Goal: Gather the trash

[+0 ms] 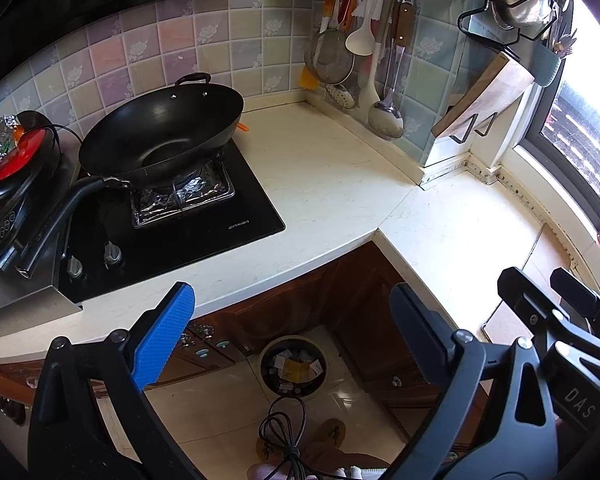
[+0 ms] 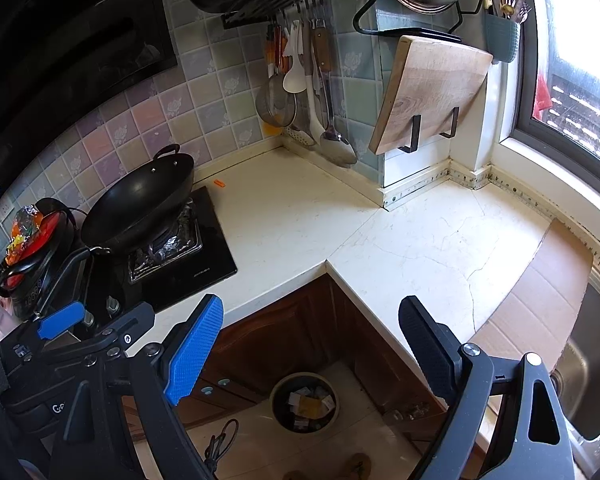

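Note:
A round trash bin [image 1: 294,368] [image 2: 304,402] stands on the floor in the counter's inner corner, with several scraps of paper and wrappers inside. A small orange scrap [image 1: 243,127] [image 2: 219,183] lies on the white counter [image 1: 332,184] behind the stove. A crumpled foil wrapper [image 1: 0,144] [image 2: 24,228] rests on a red lid at far left. My left gripper [image 1: 292,332] [image 2: 100,320] hangs open above the bin, nothing between its fingers. My right gripper [image 2: 312,348] [image 1: 540,280] is open and empty too, just to the right of the left one.
A black wok [image 1: 160,136] sits on the foil-lined stove [image 1: 180,200]. Utensils [image 1: 364,60] and a cutting board [image 2: 432,92] hang on the tiled wall. Cardboard [image 2: 540,300] and a steel sink [image 2: 592,360] lie at right. A coiled cable [image 1: 284,436] and a person's slippered foot [image 1: 332,432] are on the floor.

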Demonstrator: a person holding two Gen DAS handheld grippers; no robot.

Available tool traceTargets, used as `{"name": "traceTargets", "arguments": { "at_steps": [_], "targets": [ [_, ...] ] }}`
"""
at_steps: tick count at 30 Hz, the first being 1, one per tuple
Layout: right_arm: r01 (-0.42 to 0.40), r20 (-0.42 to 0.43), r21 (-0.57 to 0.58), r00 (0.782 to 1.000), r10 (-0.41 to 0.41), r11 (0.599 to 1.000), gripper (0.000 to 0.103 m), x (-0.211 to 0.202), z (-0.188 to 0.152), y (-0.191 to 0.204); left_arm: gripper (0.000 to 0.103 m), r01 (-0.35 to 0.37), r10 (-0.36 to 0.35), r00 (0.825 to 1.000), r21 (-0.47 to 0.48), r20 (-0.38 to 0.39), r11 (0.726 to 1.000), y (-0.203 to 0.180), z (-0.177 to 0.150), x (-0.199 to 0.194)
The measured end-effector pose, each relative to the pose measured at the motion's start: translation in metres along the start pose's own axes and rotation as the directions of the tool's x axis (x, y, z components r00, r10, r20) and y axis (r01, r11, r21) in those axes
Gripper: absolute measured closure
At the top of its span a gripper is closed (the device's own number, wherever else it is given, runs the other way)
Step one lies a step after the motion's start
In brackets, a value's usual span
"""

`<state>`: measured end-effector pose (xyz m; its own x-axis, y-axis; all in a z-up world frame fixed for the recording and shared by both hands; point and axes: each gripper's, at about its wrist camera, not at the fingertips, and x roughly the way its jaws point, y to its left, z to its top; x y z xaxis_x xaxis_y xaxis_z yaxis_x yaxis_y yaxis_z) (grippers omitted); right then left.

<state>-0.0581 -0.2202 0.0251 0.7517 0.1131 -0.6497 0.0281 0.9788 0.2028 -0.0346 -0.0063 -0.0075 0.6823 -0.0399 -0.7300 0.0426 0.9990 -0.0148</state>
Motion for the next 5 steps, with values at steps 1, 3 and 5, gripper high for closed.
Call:
{"name": "traceTargets", "arguments": {
  "at_steps": [1, 3, 5],
  "targets": [
    [-0.001, -0.001, 0.0, 1.0, 0.001, 1.0, 0.012, 0.0011, -0.0009, 0.0001, 0.006, -0.001, 0.001, 1.0, -0.001, -0.001, 1.0, 0.0001, -0.0007, 0.0003],
    [-0.003, -0.002, 0.0, 1.0, 0.003, 1.0, 0.012, 0.0019, -0.0028, 0.001, 0.006, -0.005, 0.005, 1.0, -0.004, -0.002, 1.0, -0.0028, -0.0003, 0.0002],
    [-0.003, -0.002, -0.001, 1.0, 0.003, 1.0, 0.012, 0.0031, -0.0043, 0.0016, 0.006, -0.009, 0.009, 1.0, -0.006, -0.003, 1.0, -0.0038, -0.0006, -0.0003]
  ]
}}
